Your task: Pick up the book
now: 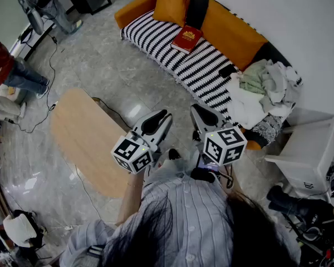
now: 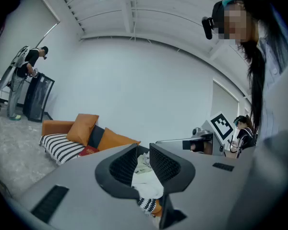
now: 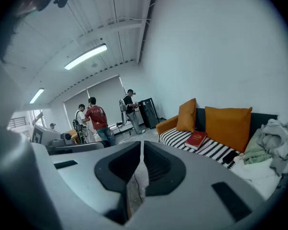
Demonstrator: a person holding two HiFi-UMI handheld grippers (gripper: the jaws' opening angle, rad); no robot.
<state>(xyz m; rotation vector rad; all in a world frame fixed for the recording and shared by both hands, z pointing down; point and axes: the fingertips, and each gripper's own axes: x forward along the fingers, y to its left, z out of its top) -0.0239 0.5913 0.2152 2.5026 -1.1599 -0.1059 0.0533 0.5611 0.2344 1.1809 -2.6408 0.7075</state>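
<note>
The red book point(image 1: 186, 39) lies flat on the striped seat of the orange sofa point(image 1: 234, 29), near the top middle of the head view. It sits just below an orange cushion point(image 1: 172, 1). Nothing is touching the book. Further right on the same sofa there is a pile of clothes point(image 1: 261, 85).

Both claws are low in the middle of the head view, well apart from the book, with grey floor point(image 1: 133, 77) in between. The left gripper point(image 1: 162, 117) has its two jaws pressed together, and nothing is in them. The right gripper point(image 1: 200, 113) is just beside it. Its jaws are together too, with nothing in them. Both point up the picture toward the sofa.

In the left gripper view the book point(image 2: 89, 151) is a small red spot at the left, on the stripes. In the right gripper view the book point(image 3: 196, 139) is at the right, in front of the cushions.

A light wooden table point(image 1: 86, 141) stands to the left of the claws. The person's striped shirt point(image 1: 183, 216) fills the bottom of the head view. Other people point(image 1: 11, 71) are far off at the upper left.
</note>
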